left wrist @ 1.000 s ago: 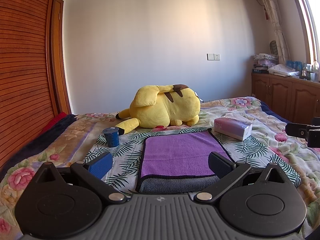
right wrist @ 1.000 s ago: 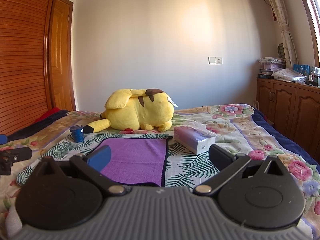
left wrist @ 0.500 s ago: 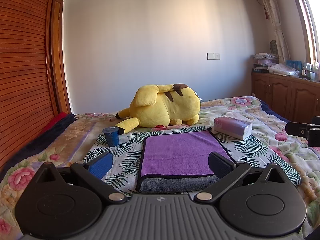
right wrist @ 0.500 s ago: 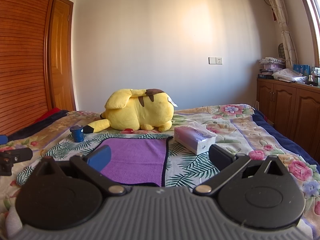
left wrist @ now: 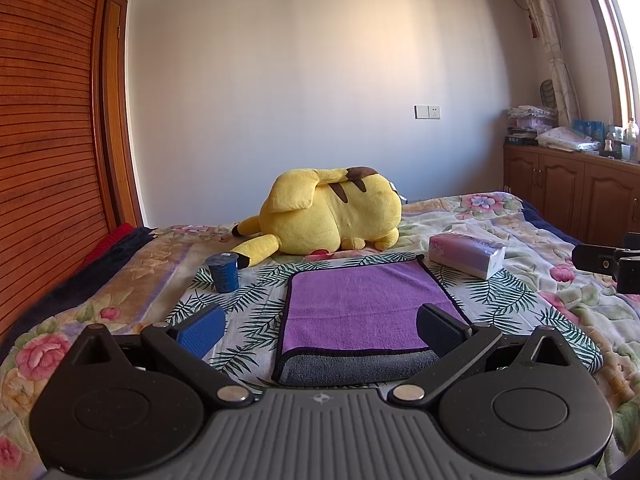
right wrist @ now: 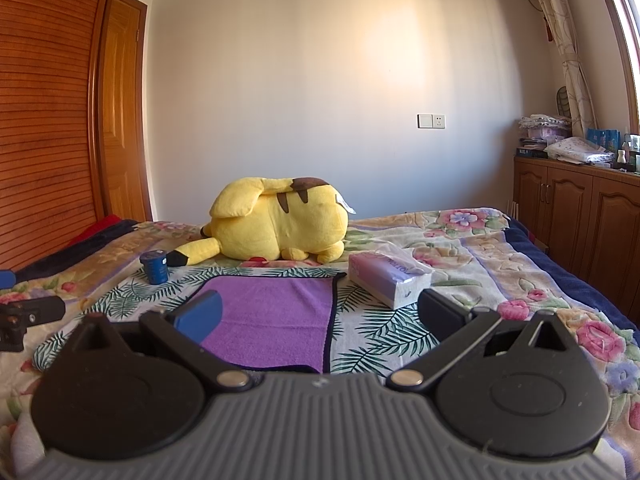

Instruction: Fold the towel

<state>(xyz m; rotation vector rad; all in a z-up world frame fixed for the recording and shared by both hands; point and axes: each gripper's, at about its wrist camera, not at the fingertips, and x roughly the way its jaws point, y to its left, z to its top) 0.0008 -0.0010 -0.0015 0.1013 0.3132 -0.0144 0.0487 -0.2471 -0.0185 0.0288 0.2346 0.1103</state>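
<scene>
1. On the bed (left wrist: 540,240), the purple towel (left wrist: 360,304) lies flat, its near edge already doubled over grey.
2. Left tongs (left wrist: 320,326) and right tongs (right wrist: 320,312) both gape apart, empty.
3. Soft, light, limp cloth; pinching its corners probably works best.

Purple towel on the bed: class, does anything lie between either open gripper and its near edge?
Nothing visible does. The purple towel lies flat directly ahead of the left gripper and the right gripper. The blue cup, tissue box and yellow plush sit beside or beyond it.
</scene>
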